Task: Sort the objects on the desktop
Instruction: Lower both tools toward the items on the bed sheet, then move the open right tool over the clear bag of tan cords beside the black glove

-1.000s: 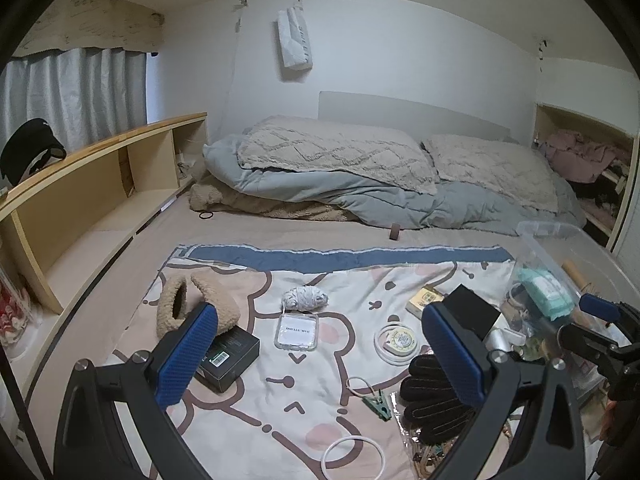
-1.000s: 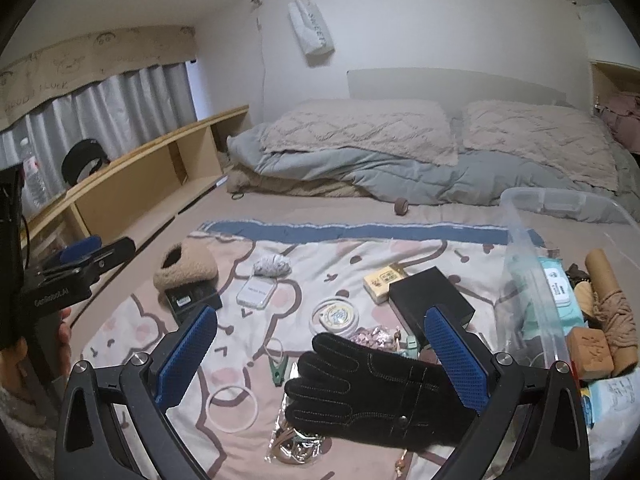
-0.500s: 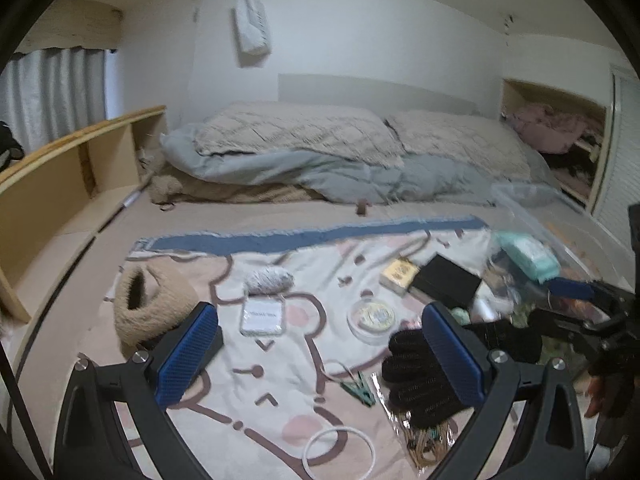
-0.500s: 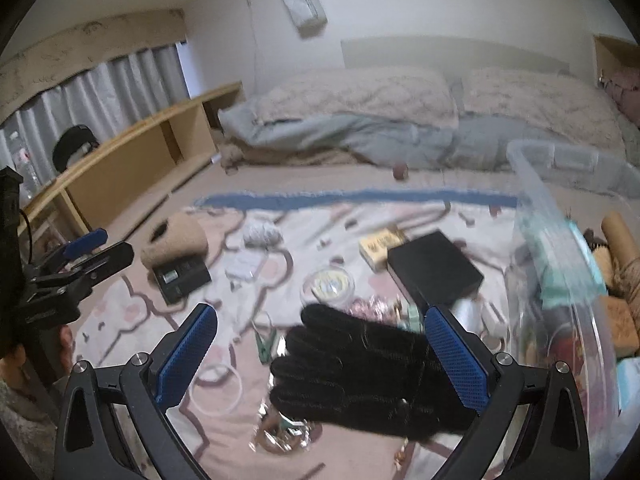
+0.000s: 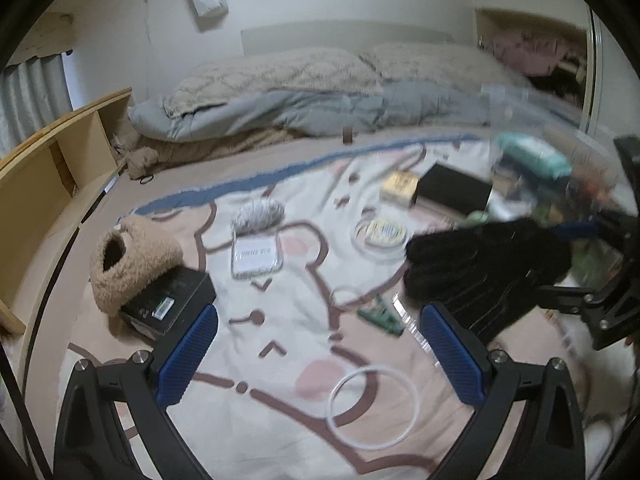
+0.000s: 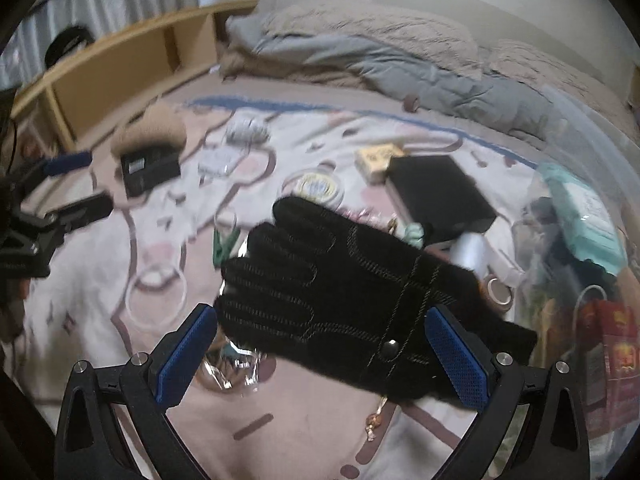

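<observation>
A black glove [image 6: 352, 292] lies on the patterned blanket [image 6: 280, 420], and also shows in the left wrist view [image 5: 484, 264]. My right gripper [image 6: 320, 356] is open, its blue pads on either side of the glove and close above it. My left gripper [image 5: 320, 356] is open and empty over the blanket, a white ring [image 5: 372, 406] lying between its fingers. A clear bin [image 6: 580, 216] with sorted items stands at the right.
On the blanket lie a fuzzy tan slipper [image 5: 128, 256] on a small black box [image 5: 168, 304], a clear case [image 5: 256, 256], a round tin [image 5: 382, 232], a green clip [image 5: 380, 316], a larger black box [image 6: 436, 196] and a yellow box [image 5: 400, 186]. A wooden shelf [image 5: 48, 176] runs along the left.
Both grippers have dropped lower and closer to the blanket. The right gripper now has the glove between its open pads. The left gripper has swung rightward.
</observation>
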Motion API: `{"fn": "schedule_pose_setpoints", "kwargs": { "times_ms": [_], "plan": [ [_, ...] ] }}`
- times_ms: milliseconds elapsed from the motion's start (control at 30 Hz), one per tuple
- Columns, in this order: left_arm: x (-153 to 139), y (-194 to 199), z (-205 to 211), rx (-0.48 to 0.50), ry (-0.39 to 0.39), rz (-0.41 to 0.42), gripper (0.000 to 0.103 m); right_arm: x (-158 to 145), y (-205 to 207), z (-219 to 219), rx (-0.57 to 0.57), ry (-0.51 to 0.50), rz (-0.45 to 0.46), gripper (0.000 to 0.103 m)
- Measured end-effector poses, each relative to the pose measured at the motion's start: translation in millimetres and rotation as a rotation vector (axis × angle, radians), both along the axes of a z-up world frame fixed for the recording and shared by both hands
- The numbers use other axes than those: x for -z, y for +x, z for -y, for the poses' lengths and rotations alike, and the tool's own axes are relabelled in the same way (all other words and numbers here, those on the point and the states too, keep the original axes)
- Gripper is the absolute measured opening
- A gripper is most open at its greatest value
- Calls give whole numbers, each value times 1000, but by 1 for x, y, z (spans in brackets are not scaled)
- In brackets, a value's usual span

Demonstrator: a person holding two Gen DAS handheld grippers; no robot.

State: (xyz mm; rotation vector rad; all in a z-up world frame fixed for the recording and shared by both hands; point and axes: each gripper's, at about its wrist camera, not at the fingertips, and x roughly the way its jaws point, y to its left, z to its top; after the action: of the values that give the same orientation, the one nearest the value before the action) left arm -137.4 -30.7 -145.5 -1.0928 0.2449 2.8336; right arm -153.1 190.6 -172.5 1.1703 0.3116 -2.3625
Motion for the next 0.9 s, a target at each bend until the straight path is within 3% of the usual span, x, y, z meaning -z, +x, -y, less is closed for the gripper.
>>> {"fn": "schedule_pose_setpoints", "kwargs": {
  "times_ms": [400, 667, 900],
  "plan": [
    [57, -4, 19, -43, 9, 182, 102, 46, 8, 33, -61, 86, 125, 103],
    [83, -8, 23, -78, 32, 279, 102, 66, 5, 40, 24, 32, 205, 103],
    [100, -7, 29, -90, -4, 315, 102, 71, 6, 47, 74, 4, 227, 103]
  ]
}}
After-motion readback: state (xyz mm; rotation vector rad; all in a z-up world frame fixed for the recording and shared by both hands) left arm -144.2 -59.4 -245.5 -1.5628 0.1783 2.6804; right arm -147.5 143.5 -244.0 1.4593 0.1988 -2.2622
